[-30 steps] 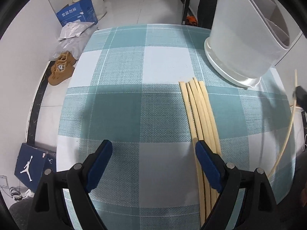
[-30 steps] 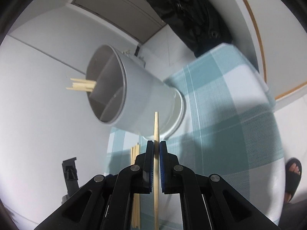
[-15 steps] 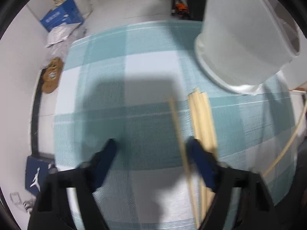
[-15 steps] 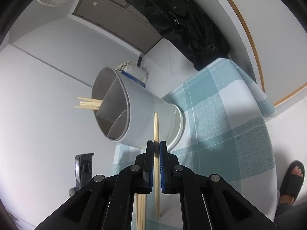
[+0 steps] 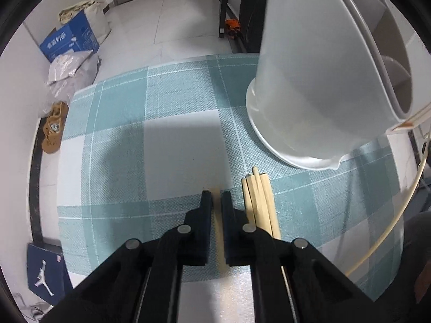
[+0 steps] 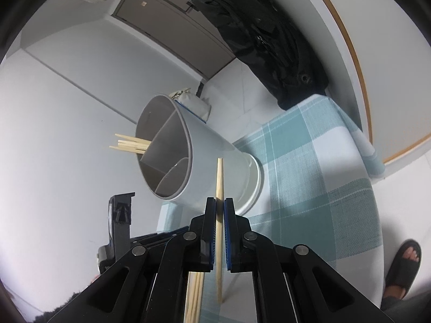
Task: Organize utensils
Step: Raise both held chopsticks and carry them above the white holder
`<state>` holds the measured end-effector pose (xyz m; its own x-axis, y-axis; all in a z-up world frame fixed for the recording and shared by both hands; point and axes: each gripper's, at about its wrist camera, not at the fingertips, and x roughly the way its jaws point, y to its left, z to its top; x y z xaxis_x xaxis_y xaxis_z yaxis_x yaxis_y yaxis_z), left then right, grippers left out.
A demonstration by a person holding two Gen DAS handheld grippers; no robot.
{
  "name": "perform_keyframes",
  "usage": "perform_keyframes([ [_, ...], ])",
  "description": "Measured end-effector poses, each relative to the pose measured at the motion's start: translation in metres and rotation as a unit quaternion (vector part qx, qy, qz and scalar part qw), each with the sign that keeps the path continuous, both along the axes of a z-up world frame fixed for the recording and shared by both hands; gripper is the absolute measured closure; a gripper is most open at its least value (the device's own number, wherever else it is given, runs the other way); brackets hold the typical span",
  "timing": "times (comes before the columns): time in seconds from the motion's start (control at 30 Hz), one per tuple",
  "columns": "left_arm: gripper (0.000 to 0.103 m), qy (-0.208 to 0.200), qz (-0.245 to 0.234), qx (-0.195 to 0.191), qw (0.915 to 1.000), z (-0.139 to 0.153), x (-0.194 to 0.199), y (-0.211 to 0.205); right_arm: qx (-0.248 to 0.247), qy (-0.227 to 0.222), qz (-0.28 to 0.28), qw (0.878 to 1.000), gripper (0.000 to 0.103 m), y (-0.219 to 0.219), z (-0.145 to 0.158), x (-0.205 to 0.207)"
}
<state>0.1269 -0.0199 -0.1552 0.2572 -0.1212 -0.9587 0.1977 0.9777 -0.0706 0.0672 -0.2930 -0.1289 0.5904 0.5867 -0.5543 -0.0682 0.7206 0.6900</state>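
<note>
Left wrist view: the left gripper (image 5: 216,202) pinches 1 chopstick (image 5: 218,231) off the checked tablecloth (image 5: 121,123) at centre frame, while the right gripper (image 6: 219,210) clamps another chopstick (image 6: 219,177), presumably bound for the white divided utensil holder (image 6: 212,161).

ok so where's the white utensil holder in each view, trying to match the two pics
Left wrist: the white utensil holder fills the upper right, its base on the checked tablecloth beyond the loose chopsticks.
Right wrist: it sits centre-left, its divided mouth turned toward the camera, above the right gripper.
Shared landmark: the chopsticks already in the holder, poking past its rim at far right and at left.
</note>
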Motion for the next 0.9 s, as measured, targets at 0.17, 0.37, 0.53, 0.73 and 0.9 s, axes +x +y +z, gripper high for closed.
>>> perform_keyframes([
  [0.17,0.101,-0.044,0.011,-0.024,0.9987,0.022,-0.01,0.002,-0.025,-0.022,0.01,0.999,0.098,0.012,0.007,-0.003],
  [0.37,0.101,-0.132,0.022,-0.049,0.9898,0.068,-0.043,0.006,-0.061,-0.063,0.033,0.996,0.098,0.034,0.028,-0.015],
  [0.53,0.101,-0.203,0.022,-0.069,0.9765,0.097,-0.066,0.014,-0.095,-0.095,0.046,0.99,0.098,0.054,0.045,-0.026],
  [0.73,0.101,-0.242,0.03,-0.086,0.9661,0.102,-0.068,0.027,-0.12,-0.117,0.054,0.984,0.098,0.07,0.055,-0.04],
  [0.9,0.101,-0.256,0.028,-0.098,0.9614,0.109,-0.076,0.032,-0.143,-0.13,0.064,0.979,0.098,0.083,0.063,-0.049],
])
